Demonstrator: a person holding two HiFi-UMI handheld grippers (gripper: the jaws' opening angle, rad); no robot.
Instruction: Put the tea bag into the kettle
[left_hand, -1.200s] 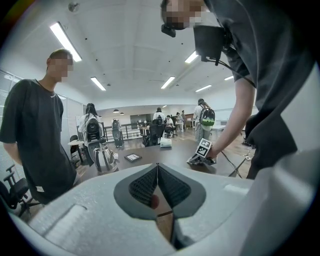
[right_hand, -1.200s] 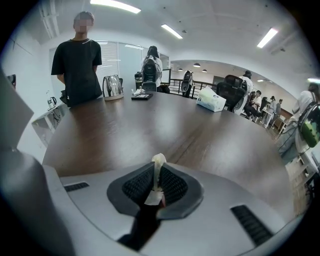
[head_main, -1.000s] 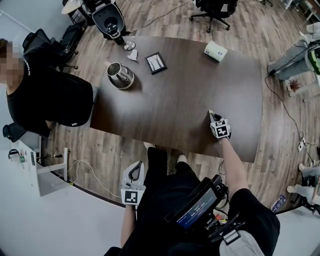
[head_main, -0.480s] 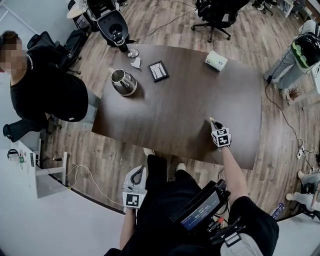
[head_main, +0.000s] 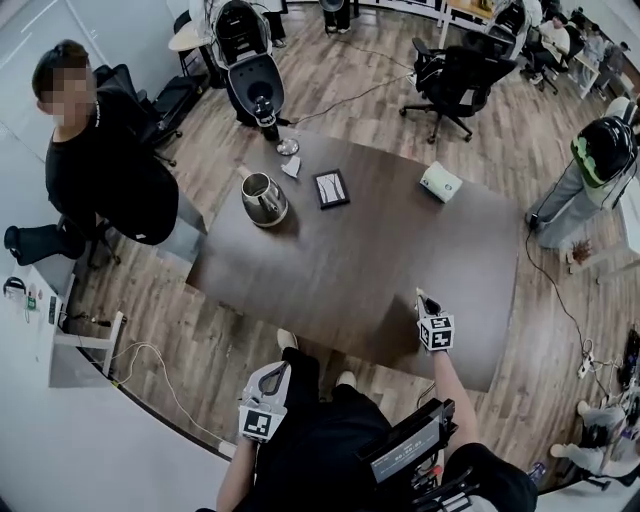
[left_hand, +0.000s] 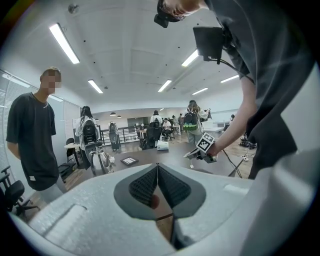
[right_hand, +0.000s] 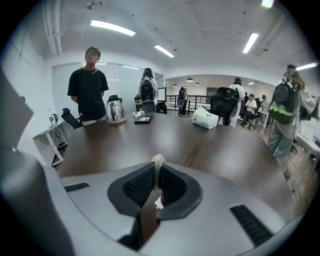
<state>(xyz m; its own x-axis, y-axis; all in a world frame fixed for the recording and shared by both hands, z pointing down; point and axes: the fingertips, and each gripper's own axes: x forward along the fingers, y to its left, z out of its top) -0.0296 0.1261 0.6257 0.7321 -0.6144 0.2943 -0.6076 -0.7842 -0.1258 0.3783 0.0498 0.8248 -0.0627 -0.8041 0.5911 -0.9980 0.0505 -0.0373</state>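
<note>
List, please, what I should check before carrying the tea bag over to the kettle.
1. Tea bag pinched in right gripper: ok.
2. Kettle upright on the table: ok.
3. Kettle mouth open, no lid on it in the head view: ok.
4. Bare table between right gripper and kettle: ok.
5. Left gripper shut, empty, off the table: ok.
6. Tea bag's string or tag hanging free: cannot tell.

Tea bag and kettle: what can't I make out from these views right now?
- Tea bag: the right gripper view shows only a pale edge; the right gripper hides the rest.
- Kettle: its inside is too small in the head view and seen only side-on in the right gripper view.
- Pale scrap beside the kettle: too small to identify in the head view.
</note>
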